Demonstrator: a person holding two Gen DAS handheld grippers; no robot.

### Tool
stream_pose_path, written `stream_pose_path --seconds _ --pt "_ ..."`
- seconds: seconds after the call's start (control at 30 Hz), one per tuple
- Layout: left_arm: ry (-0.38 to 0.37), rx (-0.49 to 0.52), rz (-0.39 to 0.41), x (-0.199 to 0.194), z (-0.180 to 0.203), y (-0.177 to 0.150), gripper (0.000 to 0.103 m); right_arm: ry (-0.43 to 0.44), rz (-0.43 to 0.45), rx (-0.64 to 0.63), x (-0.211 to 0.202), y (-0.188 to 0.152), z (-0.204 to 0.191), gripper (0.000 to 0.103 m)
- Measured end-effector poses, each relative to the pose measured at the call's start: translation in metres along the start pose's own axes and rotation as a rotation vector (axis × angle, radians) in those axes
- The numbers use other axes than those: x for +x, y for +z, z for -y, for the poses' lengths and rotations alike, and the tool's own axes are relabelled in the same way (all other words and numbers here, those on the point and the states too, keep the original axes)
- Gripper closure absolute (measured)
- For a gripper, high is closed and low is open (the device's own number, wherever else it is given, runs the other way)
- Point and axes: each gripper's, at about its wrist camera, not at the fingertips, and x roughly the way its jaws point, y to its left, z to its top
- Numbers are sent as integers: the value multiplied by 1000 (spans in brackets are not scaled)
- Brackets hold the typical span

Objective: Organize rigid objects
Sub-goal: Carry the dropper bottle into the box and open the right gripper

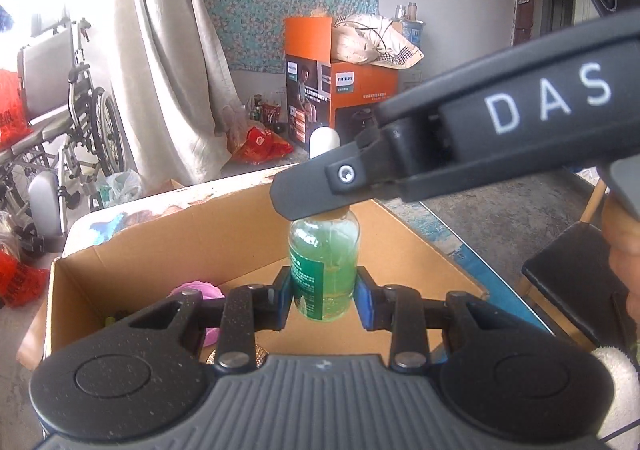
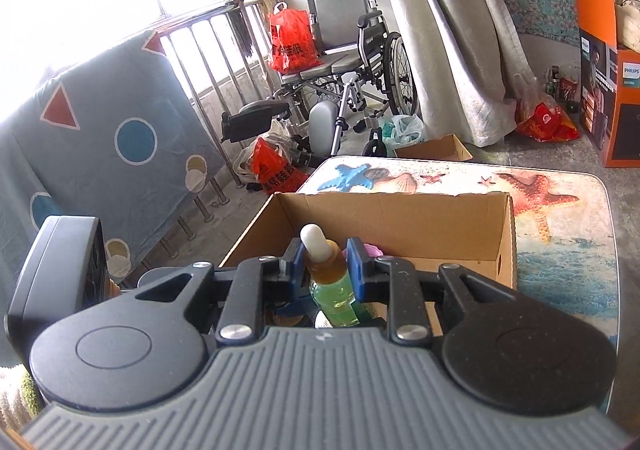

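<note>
Both grippers (image 1: 324,296) (image 2: 326,270) clamp bottle (image 1: 324,262) above box rim (image 2: 400,197).

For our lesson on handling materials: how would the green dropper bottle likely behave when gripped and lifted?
The dropper bottle looks clear, hard and smooth, so probably rigid but slippery and breakable. Its green liquid likely shifts when tilted. The narrow collar, where the right gripper holds, may twist.

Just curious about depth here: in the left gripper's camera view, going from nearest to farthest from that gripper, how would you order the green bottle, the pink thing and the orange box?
1. green bottle, between its fingers
2. pink thing, left, inside the cardboard box
3. orange box, far back by the wall
</note>
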Motion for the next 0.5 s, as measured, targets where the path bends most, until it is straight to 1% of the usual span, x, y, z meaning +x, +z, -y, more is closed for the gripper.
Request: stream_pose_path --seconds 0.07,0.13,0.23,0.33,0.5 --pt "-21 -29 -61 20 -9 10 70 -6 -31 12 17 9 14 81" --pt "-42 -67 -131 42 -19 20 70 -12 -70 17 44 17 32 81" --pt "-47 -114 -204 70 -33 27 70 -23 -114 25 79 23 50 82" --pt "-45 -144 -247 94 -47 33 69 -27 -146 30 107 28 66 82" --pt "-55 -206 -295 119 -62 36 69 -23 -177 48 144 38 89 82"
